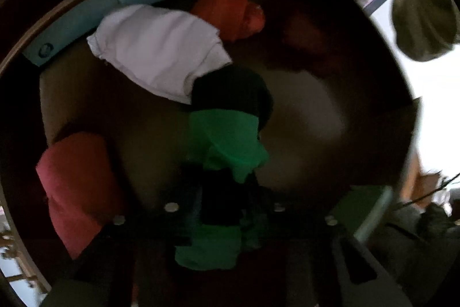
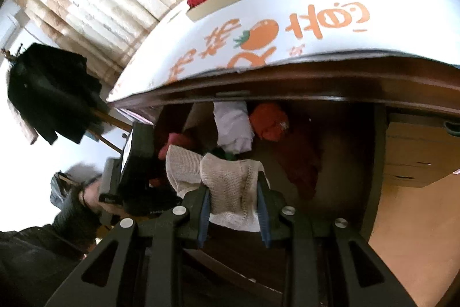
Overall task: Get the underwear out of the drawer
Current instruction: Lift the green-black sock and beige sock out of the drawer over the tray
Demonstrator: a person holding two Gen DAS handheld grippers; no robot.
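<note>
My right tongs point(image 2: 234, 206) grip a beige knit garment point(image 2: 230, 186). My left tongs point(image 1: 227, 209) pinch green underwear point(image 1: 227, 140) in the drawer point(image 1: 316, 117). That shallow pinch could slip when I lift.

1. One open drawer point(image 1: 74, 94).
2. Five pieces of underwear in the left wrist view: one white point(image 1: 161, 53), one orange point(image 1: 230, 15), one pink-red point(image 1: 77, 186), one green point(image 1: 227, 140), one dark point(image 1: 238, 91).
3. One beige knitted piece point(image 2: 230, 186) in the right wrist view.
4. Two grippers: left gripper point(image 1: 227, 203), right gripper point(image 2: 234, 209).
</note>
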